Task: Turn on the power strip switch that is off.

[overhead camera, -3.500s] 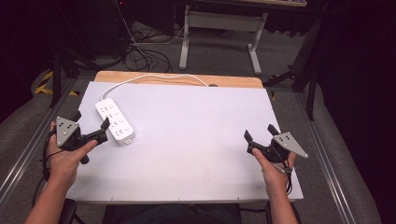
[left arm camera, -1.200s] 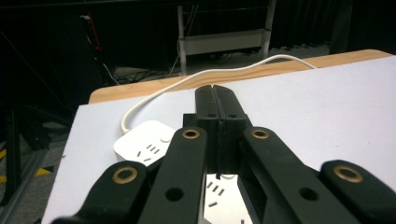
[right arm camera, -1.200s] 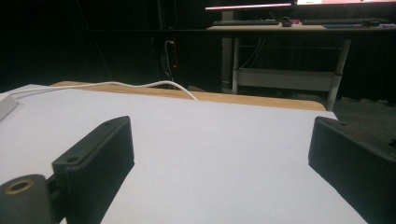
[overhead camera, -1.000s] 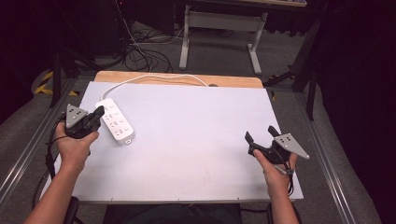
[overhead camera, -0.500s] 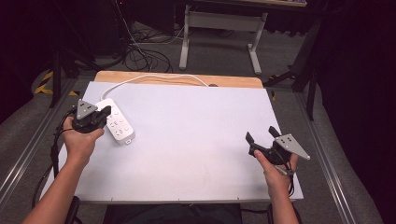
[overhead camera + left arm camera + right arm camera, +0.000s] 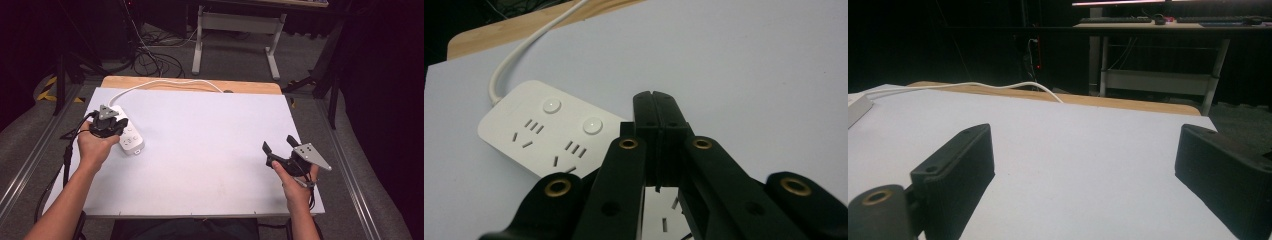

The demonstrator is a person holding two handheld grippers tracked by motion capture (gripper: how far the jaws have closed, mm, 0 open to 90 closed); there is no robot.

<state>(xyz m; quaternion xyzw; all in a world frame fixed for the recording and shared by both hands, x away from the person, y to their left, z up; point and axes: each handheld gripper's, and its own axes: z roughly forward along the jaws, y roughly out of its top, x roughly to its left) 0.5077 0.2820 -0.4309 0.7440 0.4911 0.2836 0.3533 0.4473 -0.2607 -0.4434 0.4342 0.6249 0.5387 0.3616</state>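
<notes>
Two grippers: your left gripper (image 6: pixel 119 127) hovers over the power strip (image 6: pixel 131 141), jaws pressed together on nothing, likely set to press a button (image 6: pixel 593 125); your right gripper (image 6: pixel 276 150) waits well apart, jaws spread.
Power strip: flat at the sheet's left, cord (image 6: pixel 165 82) trailing to the far edge.
Surface: white sheet (image 6: pixel 210 145) over a wooden tabletop (image 6: pixel 150 82).
Room: dark, with a desk frame (image 6: pixel 235 22) behind.

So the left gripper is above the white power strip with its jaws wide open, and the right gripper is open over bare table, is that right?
Not quite: the left gripper is shut, not wide open. The left gripper view shows its two jaws pressed together with nothing between them, over the white power strip. The rest holds: the right gripper is open over bare table.
</notes>
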